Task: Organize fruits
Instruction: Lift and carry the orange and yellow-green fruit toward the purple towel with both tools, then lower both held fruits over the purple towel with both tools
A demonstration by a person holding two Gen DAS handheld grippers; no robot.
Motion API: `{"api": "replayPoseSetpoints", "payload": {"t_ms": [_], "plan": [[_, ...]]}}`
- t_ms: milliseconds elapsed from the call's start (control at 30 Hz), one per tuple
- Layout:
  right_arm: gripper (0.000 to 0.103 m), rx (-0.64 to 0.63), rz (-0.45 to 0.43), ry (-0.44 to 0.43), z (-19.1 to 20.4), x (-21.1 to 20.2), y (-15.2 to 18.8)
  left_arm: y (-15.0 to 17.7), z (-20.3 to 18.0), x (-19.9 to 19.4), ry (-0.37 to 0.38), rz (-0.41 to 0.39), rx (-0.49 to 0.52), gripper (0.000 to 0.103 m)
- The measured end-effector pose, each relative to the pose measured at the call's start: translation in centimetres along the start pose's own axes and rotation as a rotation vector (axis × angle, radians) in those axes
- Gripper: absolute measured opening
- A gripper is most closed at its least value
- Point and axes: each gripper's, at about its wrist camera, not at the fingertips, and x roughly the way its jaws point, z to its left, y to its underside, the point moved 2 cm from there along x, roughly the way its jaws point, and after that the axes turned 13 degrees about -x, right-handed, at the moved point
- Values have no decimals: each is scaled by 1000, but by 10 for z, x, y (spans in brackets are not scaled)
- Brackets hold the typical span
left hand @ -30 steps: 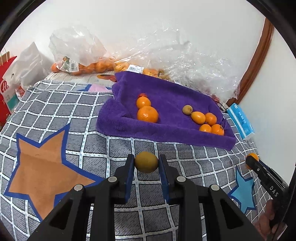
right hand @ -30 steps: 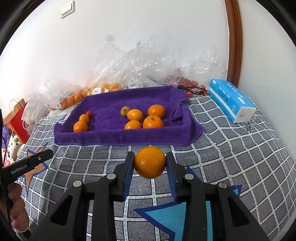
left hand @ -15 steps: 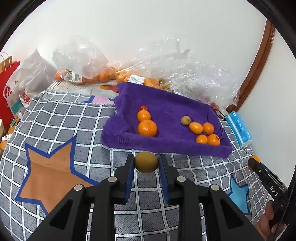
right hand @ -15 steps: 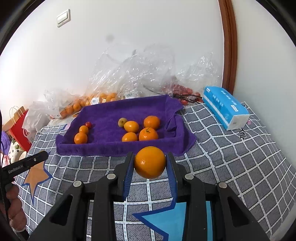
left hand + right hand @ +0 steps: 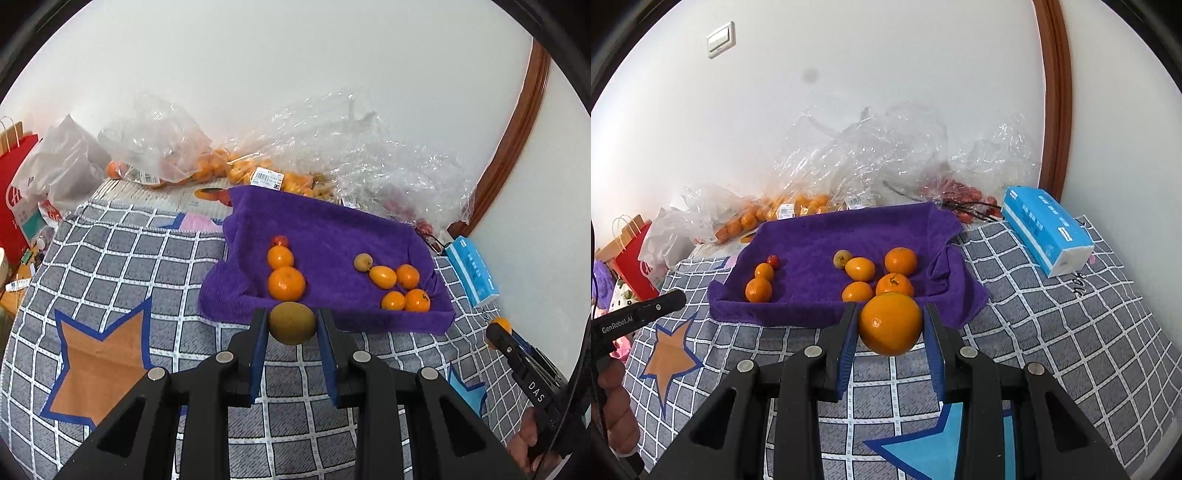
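White wall is filling the background, and a grey checked cloth (image 5: 122, 266) with star shapes is covering the counter. The left gripper (image 5: 291, 328) is pinching a brownish-green fruit (image 5: 291, 322) between its blue-padded fingers (image 5: 258, 350), which are sitting narrow against both of its sides. The right gripper (image 5: 890, 325) is clamping a large orange (image 5: 890, 323) in the same way, its fingers (image 5: 932, 350) spread a little wider around it. Both held fruits are hanging above the checked cloth, just in front of the near edge of a purple towel (image 5: 332, 229). On that towel two oranges (image 5: 286, 282) and a small red fruit (image 5: 280, 240) are lying in a line on the left side, while a cluster of four oranges (image 5: 400, 290) and a small brownish fruit (image 5: 363, 261) is lying on the right side. Behind the towel, clear plastic bags (image 5: 871, 155) holding more oranges are piling against the wall. A blue tissue pack (image 5: 1045, 229) is lying to the right of the towel, and a red paper bag (image 5: 14, 195) is standing at the far left.
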Motion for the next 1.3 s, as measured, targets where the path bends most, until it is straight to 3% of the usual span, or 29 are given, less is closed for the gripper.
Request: {"api": "replayPoseSetpoints", "payload": {"t_ms": [1300], "plan": [[34, -39, -45, -4, -9, 18, -57, -45, -38, -2, -32, -57, 76, 25]]}}
